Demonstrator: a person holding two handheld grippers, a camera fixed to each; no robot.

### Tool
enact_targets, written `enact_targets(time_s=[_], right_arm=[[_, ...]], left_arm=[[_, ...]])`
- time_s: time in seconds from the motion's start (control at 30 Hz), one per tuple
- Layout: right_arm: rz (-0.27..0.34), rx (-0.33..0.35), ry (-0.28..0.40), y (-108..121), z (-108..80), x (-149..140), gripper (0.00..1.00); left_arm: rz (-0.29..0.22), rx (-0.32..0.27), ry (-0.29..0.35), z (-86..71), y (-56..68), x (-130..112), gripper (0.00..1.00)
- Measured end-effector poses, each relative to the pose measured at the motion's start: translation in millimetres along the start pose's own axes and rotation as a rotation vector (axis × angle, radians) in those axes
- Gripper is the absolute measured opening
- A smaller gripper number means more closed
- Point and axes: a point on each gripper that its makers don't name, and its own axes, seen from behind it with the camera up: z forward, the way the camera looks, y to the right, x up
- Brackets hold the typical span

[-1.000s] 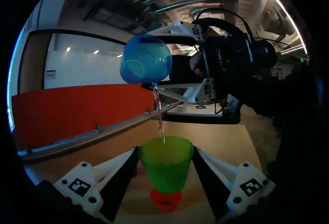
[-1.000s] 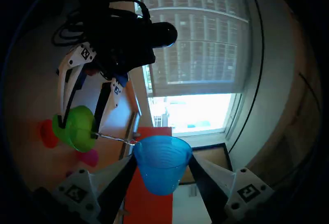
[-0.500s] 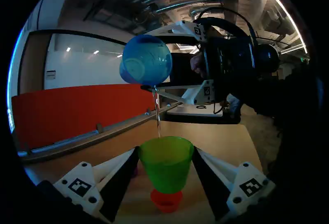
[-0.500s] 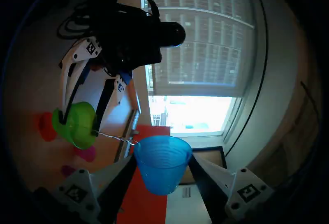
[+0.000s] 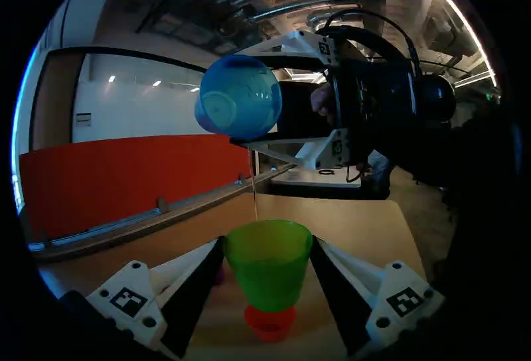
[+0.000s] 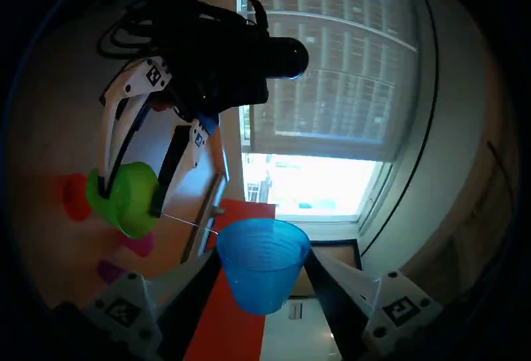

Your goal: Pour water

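Pinching the tipped blue cup (image 5: 237,99), the right tongs (image 6: 262,265) hold it straight above the upright green cup (image 5: 269,271), pinched by the left tongs (image 5: 267,251) over the tabletop (image 5: 358,218), so the trickle (image 5: 254,192) lands inside.

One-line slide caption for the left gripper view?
Left gripper holds an upright green plastic cup; right gripper tips a blue plastic cup above, trickling a thin water stream in.
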Motion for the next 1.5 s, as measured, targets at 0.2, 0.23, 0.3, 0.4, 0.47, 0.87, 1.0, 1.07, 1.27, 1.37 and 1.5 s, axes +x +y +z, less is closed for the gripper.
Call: enact_targets(time_s=[0.2, 0.23, 0.3, 0.4, 0.47, 0.87, 1.0, 1.07, 1.27, 1.37, 1.5], right_arm=[[0.021, 0.002, 0.006, 1, 1.0, 2, 0.9], [0.029, 0.002, 0.006, 1, 1.1, 2, 0.9], [0.051, 0.003, 0.007, 0, 1.3, 3, 0.9], [0.11, 0.006, 0.013, -3, 1.2, 3, 0.9], [0.169, 0.004, 0.022, -5, 0.7, 5, 0.9], [0.577, -0.018, 0.044, -17, -8.9, 5, 0.9], [0.708, -0.035, 0.039, -22, -12.1, 0, 0.9], [0.786, -0.042, 0.034, -25, -14.2, -3, 0.9], [0.982, -0.041, 0.039, -31, -19.6, -8, 0.9], [1.076, -0.028, 0.039, -39, -21.3, -7, 0.9], [1.195, 0.007, 0.031, -52, -22.0, -6, 0.9]], left_arm=[[0.0, 0.002, 0.003, -0.2, -1.1, 1, 0.9], [0.0, 0.002, 0.003, -0.3, -1.1, 1, 0.9], [-0.001, 0.002, 0.003, -0.5, -1.0, 1, 0.9], [-0.001, 0.003, 0.003, -1.0, -1.0, 0, 0.9], [0.0, 0.005, 0.002, -1.3, -1.7, 0, 0.9], [-0.002, 0.012, 0.001, -0.5, -4.8, 1, 0.9], [-0.001, 0.018, -0.001, 0.0, -6.7, 1, 0.9], [-0.001, 0.019, -0.002, -0.3, -7.3, 2, 0.9], [0.0, 0.025, 0.0, -1.8, -8.7, 5, 0.9], [0.002, 0.028, 0.0, -3.0, -9.3, 7, 0.9], [0.007, 0.032, -0.003, -4.1, -10.2, 8, 0.9]])
